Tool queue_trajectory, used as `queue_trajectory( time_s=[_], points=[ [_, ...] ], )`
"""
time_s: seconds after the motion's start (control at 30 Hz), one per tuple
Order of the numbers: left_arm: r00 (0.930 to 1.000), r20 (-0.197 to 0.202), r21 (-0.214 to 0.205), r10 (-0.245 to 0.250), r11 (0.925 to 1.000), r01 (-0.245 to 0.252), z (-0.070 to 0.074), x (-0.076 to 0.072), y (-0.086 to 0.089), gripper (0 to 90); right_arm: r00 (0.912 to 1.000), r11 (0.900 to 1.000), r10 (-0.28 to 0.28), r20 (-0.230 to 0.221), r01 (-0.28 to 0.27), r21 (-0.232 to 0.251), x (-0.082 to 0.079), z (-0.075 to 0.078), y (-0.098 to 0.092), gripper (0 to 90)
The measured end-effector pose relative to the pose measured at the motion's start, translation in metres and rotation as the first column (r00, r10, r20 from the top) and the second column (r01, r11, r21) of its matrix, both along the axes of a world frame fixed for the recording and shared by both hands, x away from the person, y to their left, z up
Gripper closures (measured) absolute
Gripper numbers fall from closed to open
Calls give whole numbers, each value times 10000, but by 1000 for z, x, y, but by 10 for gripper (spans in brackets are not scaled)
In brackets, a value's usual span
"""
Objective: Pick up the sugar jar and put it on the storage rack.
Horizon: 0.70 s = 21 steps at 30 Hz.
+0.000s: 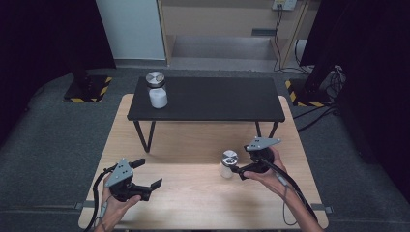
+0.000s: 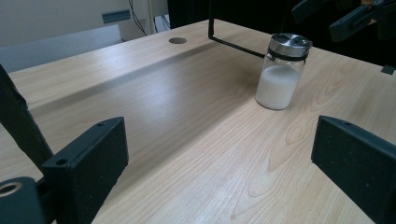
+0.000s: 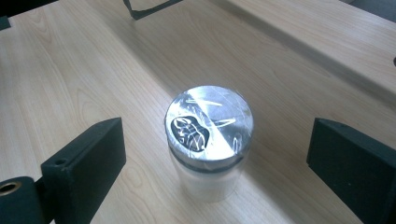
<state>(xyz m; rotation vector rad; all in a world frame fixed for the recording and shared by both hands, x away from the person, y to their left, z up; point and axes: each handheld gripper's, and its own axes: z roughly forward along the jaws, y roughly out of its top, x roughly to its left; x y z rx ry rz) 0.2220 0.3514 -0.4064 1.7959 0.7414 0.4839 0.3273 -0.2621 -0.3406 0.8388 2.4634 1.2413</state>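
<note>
Pale wood filled the lower frame, where the left gripper (image 1: 153, 185) sat at lower left, jaws spread and empty. Right of centre, the right gripper (image 1: 235, 170) stood released, jaws wide on either side of the near salt jar (image 1: 228, 164). Farther up, a second salt jar (image 1: 157, 90) stood on the black shelf's (image 1: 217, 99) left end.

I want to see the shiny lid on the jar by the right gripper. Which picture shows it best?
The right gripper view: the lid is close, seen from above, between the open jaws. The left gripper view shows the jar from the side, farther off, lid edge-on. The high view shows it small beside the right gripper.
</note>
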Motion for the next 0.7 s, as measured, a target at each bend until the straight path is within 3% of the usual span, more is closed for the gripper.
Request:
queue_trajectory(
  time_s=[0.37, 0.5, 0.7],
  points=[
    [10000, 4, 53, -19, 10000, 19, 0, 0, 0, 28, 9997, 10000, -81, -244, 80, -41, 15, -18, 18, 67],
    [10000, -10, 82, -31, 10000, 31, 0, 1, -1, 28, 9999, 9995, -74, -150, 69, -295, 17, -22, 25, 81],
    [10000, -10, 87, -36, 10000, 36, 0, 1, -1, 28, 9999, 9997, -151, 73, 152, -193, 18, -28, 28, 182]
  ],
)
